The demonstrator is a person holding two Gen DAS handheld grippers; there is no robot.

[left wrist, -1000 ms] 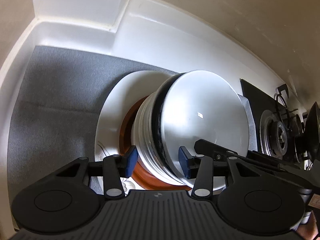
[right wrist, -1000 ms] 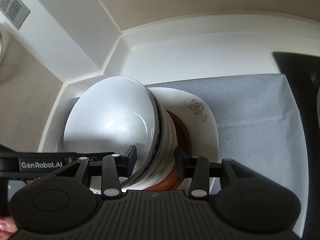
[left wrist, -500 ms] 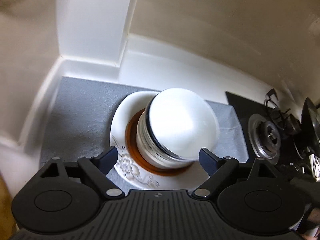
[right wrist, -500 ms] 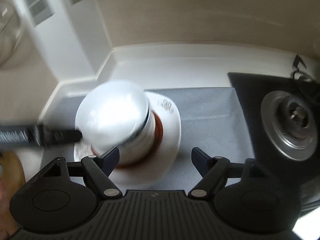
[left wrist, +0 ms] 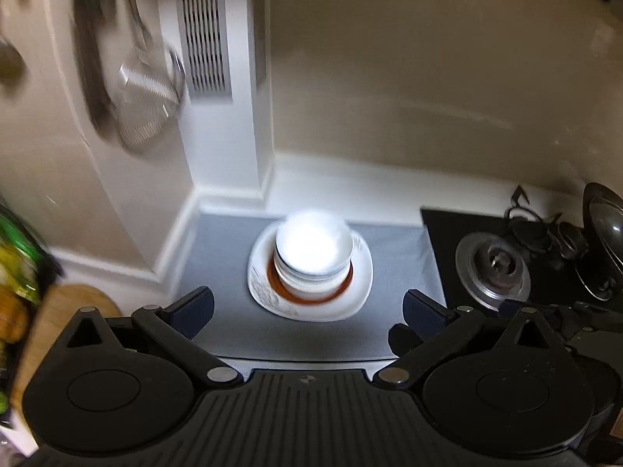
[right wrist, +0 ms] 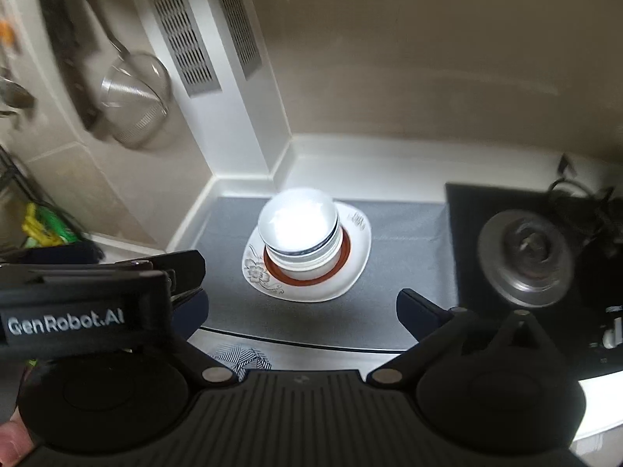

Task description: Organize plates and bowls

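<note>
One stack of white bowls, nested and glaring under the light, stands on a brown-rimmed plate, which lies on a larger white plate with a grey flower print. That whole pile rests on a grey mat spread over the desk, close to the white corner where the walls meet. Both tongs hang above and in front of the pile, clear of it. The left tongs are opening, their dark blue pads far apart with nothing between them. The right tongs are opening too, equally wide and holding nothing; the left tool's black body crosses the lower left of the right view. To the right of the mat lies a black hob with a round silver burner. On the left wall hangs a blurred metal mesh strainer, beside slotted vent grilles.
</note>
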